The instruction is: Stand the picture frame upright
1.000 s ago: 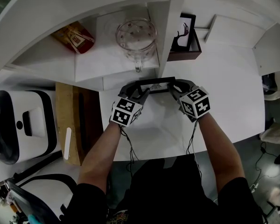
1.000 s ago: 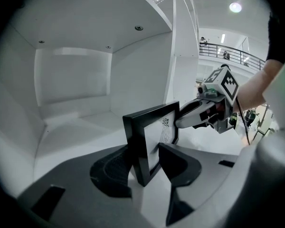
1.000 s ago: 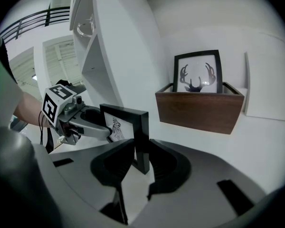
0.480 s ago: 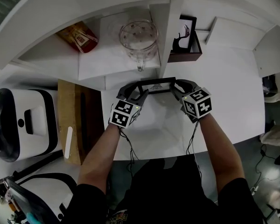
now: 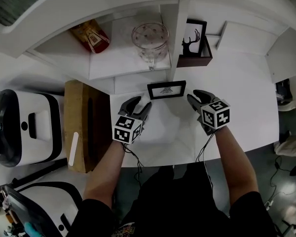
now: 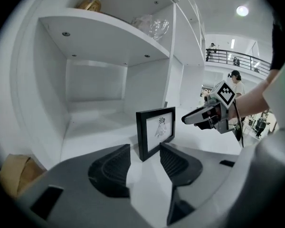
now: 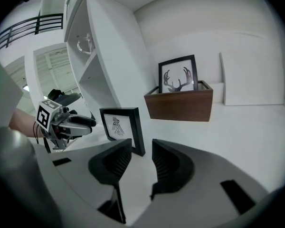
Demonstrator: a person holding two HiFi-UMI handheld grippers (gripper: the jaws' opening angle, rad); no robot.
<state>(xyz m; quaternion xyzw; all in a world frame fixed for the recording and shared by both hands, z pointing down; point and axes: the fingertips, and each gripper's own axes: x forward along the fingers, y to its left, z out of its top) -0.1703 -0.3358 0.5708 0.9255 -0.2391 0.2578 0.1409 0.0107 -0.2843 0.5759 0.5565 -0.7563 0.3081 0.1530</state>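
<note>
A small black picture frame (image 5: 166,90) with a white print stands upright on the white table (image 5: 237,93), just in front of the shelf unit. It also shows in the left gripper view as the frame (image 6: 156,131) and in the right gripper view as the frame (image 7: 121,127). My left gripper (image 5: 139,104) is open, a short way in front and to the left of it, with nothing between the jaws. My right gripper (image 5: 193,95) sits to its right, apart from it. Its jaws are opening and hold nothing.
A second frame with a deer print (image 5: 195,36) leans in a brown wooden box (image 5: 192,59) at the back. On the shelf are a glass mug (image 5: 150,38) and a red packet (image 5: 91,36). A wooden board (image 5: 81,127) and a white appliance (image 5: 24,127) lie left.
Both grippers have let go of the frame's ends and drawn back toward the person, spreading apart. The frame stays standing on its own.
</note>
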